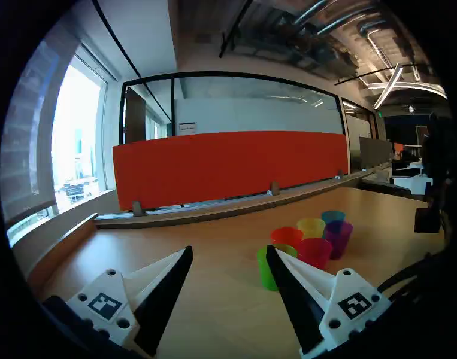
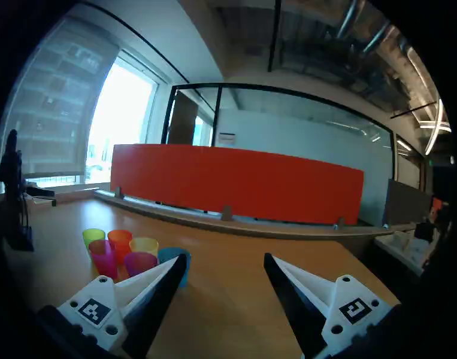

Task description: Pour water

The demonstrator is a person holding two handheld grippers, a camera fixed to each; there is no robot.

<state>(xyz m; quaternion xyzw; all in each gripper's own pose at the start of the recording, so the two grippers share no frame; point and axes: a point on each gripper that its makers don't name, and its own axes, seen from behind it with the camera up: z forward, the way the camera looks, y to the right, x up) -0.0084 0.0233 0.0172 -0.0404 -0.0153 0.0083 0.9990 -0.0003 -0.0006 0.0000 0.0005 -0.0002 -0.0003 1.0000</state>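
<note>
Cups [image 1: 315, 251] of coloured plastic stand bunched together on the wooden desk [image 1: 216, 305], at the lower right of centre in the left gripper view. Your left gripper [image 1: 228, 248] hovers over the desk with its jaws released and nothing between them. The green cup [image 1: 265, 272] is nearest and is partly hidden behind the tip of the finger on the right of the frame. The purple cup [image 1: 338, 237] and the teal cup [image 1: 333, 216] stand at the far side of the group.

In the right gripper view the same group lies at the lower left. Your right gripper [image 2: 224, 257] is likewise spread wide and empty, with the teal cup partly behind the finger on the left of the frame. An orange partition [image 1: 228, 164] crosses the middle of both views, and a bright window [image 1: 75, 137] lies at the upper left. You cannot tell whether any cup holds water.
</note>
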